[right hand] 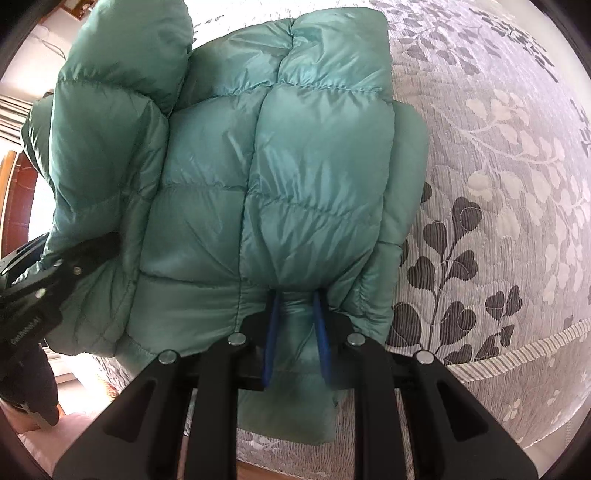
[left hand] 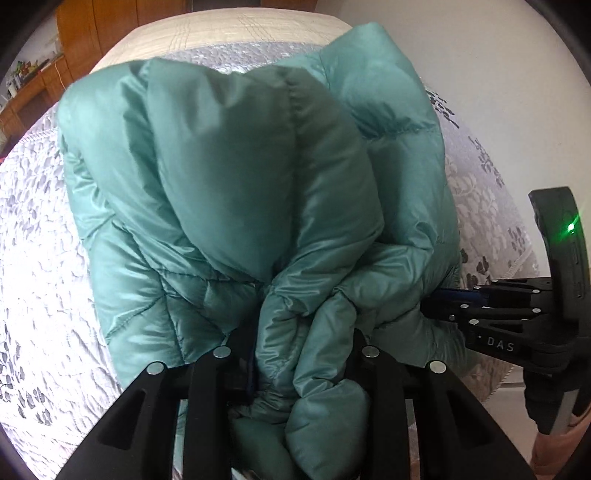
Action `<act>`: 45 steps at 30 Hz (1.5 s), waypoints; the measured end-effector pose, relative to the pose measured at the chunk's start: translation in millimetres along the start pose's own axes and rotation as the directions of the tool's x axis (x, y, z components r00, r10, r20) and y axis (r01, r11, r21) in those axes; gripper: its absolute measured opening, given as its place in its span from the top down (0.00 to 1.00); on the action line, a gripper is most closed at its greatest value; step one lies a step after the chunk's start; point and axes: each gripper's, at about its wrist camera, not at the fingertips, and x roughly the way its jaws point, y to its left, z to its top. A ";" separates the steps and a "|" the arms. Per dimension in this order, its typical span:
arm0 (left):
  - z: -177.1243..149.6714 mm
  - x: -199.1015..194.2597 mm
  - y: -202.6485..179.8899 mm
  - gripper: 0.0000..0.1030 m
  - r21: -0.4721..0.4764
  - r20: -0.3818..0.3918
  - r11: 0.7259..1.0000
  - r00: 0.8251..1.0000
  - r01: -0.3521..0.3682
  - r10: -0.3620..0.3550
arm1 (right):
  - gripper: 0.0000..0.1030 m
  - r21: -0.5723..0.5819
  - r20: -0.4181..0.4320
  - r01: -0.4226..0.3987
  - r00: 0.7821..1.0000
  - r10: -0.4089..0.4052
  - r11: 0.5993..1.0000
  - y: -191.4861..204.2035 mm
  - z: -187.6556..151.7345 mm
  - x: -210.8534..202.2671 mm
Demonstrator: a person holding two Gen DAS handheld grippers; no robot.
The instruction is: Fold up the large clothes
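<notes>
A teal puffy down jacket lies bunched on the bed and fills most of both views. My left gripper is shut on a thick fold of the jacket's near edge; its fingertips are buried in the fabric. My right gripper is shut on a pinch of the jacket's hem between its blue pads. In the left wrist view the right gripper enters from the right, its tips under the fabric. In the right wrist view the left gripper grips the jacket's left side.
The bed is covered with a grey-white floral quilt; its striped edge runs near my right gripper. A beige blanket lies at the far end. A wooden cabinet and desk stand at the far left.
</notes>
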 end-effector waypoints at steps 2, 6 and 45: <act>-0.1 6.0 -6.4 0.70 0.000 -0.003 1.000 1.000 0.001 -0.001 | 0.82 0.005 -0.002 -0.004 1.000 0.004 1.000 -0.4 -0.1 2.4; 1.2 -11.0 -5.8 0.68 -0.014 0.000 0.998 0.998 0.055 -0.055 | 0.82 0.011 -0.008 -0.009 1.000 0.009 1.000 -1.6 0.2 4.4; -10.6 -49.9 142.8 0.58 -0.282 0.050 0.956 0.994 -0.079 0.097 | 0.60 -0.098 -0.030 -0.157 0.988 0.155 0.983 109.9 60.3 -57.9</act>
